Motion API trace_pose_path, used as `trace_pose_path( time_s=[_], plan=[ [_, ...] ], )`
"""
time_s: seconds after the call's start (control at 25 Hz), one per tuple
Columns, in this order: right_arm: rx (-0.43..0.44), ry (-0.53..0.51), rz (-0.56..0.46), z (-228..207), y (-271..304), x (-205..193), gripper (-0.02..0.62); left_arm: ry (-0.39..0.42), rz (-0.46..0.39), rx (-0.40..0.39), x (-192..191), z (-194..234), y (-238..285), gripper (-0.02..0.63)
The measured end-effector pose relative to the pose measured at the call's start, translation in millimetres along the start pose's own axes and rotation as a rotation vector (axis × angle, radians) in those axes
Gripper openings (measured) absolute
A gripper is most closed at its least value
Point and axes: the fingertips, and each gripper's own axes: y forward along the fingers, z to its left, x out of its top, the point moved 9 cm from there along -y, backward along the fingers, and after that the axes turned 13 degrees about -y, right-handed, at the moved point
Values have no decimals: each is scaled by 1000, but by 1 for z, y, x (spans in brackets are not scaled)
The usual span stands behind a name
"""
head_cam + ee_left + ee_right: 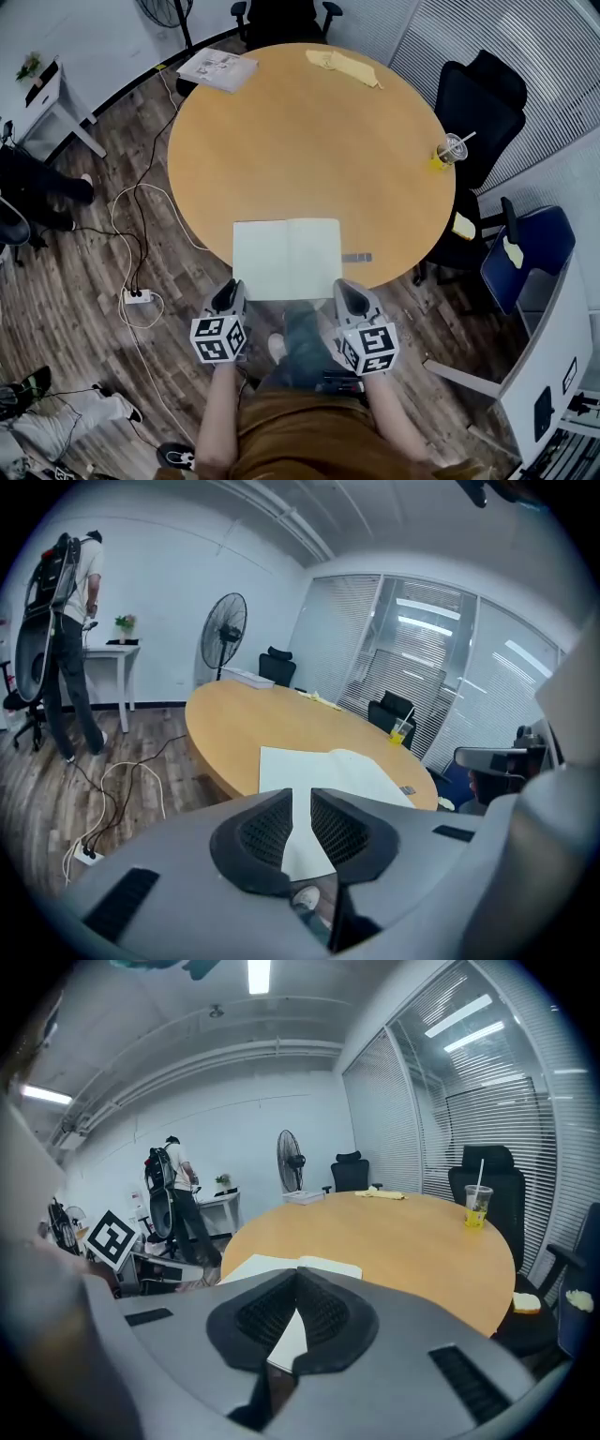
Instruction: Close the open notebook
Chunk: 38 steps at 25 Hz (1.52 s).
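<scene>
The left gripper (228, 291) has its jaws a narrow slit apart with nothing between them; through the slit its own view shows only white paper further on. The right gripper (349, 289) has its jaw tips drawn together, also empty. Both point forward and somewhat down, and neither touches anything.

Straight ahead of both, just beyond their tips, lies the open notebook (286, 259), flat on the near rim of the round table (300, 141). The left gripper sits just off the notebook's near-left corner and the right gripper just off its near-right corner. The two blank pages spread sideways between them.

The spine runs straight away from the grippers, halfway between the two, so the notebook's long spread lies crosswise to the way both point. By my reading, neither hand is clearly nearer, since each is about as close to its own page's outer near corner.

Closing likely means lifting one page's outer edge and swinging it across the spine toward the other gripper. The left gripper, already slightly parted, looks the readier to slip under its page edge, while the right would have to open first.

Beyond the right gripper, just beside the notebook's right edge, a small grey strip (356, 257) lies on the wood. It looks clear of the pages' swing.
</scene>
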Motion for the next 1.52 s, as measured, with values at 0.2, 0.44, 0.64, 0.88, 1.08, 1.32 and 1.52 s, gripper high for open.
trace_pose_path(
  time_s=[0.2,0.44,0.64,0.88,1.08,1.32,1.52],
  plan=[
    [34,-1,21,3,8,-6,11,-30,52,48,-18,16,1,81],
    [42,4,46,-4,12,-13,11,-71,74,82,-27,31,4,104],
    [49,-1,55,-4,14,-16,11,-150,109,61,-36,37,12,152],
    [59,-4,62,-1,16,-16,11,-271,131,27,-49,43,16,158],
    [65,-8,65,0,17,-16,11,-494,102,-49,-57,54,17,160],
    [69,-11,66,1,19,-15,11,-798,43,-153,-66,61,17,167],
    [64,-11,67,-3,19,-15,11,-940,18,-203,-71,61,22,167]
  ],
)
